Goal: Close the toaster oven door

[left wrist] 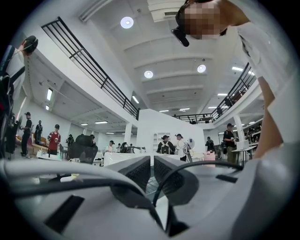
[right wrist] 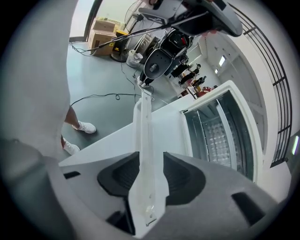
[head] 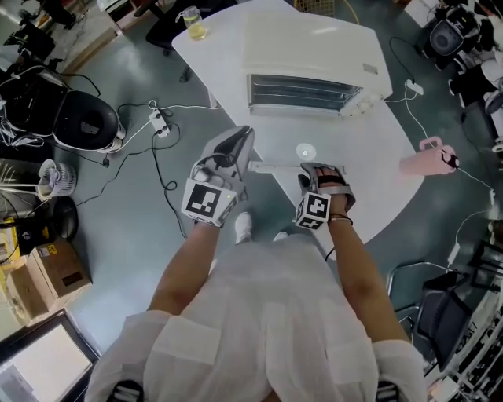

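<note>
Nothing closed yet: toaster oven (head: 306, 59) sits far on counter (head: 228, 59), gaping open, door handle (head: 275, 166) dropped low at near edge. R tongs (right wrist: 151, 164) wide, handle between jaws, no squeeze. L tongs (left wrist: 152, 171) nearly together, empty. Whole lift-up remains.

Head view: jaws of my right hand-held gripper (head: 318, 177) sit under my hand & marker cube, which also cover the right end of the handle (head: 275, 166). Rt gripper view: toaster oven (right wrist: 220, 133) is cut off by the lens rim. Glass (head: 193, 23) on the desk (head: 377, 180): contents too small to tell.
</note>
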`<state>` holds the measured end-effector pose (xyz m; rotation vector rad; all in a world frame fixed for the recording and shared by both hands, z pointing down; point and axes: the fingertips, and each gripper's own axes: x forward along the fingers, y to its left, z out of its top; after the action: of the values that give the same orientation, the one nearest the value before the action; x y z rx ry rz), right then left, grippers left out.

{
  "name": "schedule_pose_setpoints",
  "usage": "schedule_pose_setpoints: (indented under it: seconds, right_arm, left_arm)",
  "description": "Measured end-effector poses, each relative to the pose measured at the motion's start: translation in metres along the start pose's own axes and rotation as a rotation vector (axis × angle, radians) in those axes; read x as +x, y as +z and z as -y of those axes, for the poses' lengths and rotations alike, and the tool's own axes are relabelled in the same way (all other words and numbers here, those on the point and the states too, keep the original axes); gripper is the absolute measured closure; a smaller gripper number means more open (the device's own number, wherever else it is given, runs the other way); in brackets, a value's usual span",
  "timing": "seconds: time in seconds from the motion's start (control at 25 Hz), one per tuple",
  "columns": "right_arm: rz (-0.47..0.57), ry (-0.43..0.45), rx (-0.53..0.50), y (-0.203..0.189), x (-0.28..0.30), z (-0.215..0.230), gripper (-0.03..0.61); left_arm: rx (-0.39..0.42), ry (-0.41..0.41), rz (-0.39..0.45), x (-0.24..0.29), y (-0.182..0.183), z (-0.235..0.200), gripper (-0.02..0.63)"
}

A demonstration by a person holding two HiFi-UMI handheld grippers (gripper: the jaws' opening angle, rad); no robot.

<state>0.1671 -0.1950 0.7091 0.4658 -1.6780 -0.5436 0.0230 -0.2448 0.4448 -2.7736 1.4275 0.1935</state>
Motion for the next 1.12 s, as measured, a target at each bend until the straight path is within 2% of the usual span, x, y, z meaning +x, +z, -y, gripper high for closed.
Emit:
schedule_pose_setpoints:
  seconds: [0.28,0.52,1.12]
  right_arm:
    - [-0.029,0.0,-0.011,-0.008,0.014,-0.002,0.42]
    - [-0.037,-0.015,-0.031,-0.008,0.017,-0.003,0.458]
    - [-0.028,-0.014,0.005,-0.006,0.009,0.003,0.486]
  left_arm:
    - [-0.005,-0.009,0.002,0.008,-0.001,0.0,0.591]
    - [-0.007,-0.019,0.002,0.011,-0.003,-0.001,0.591]
    - [-0.003,-0.022,0.004,0.017,-0.003,-0.006,0.591]
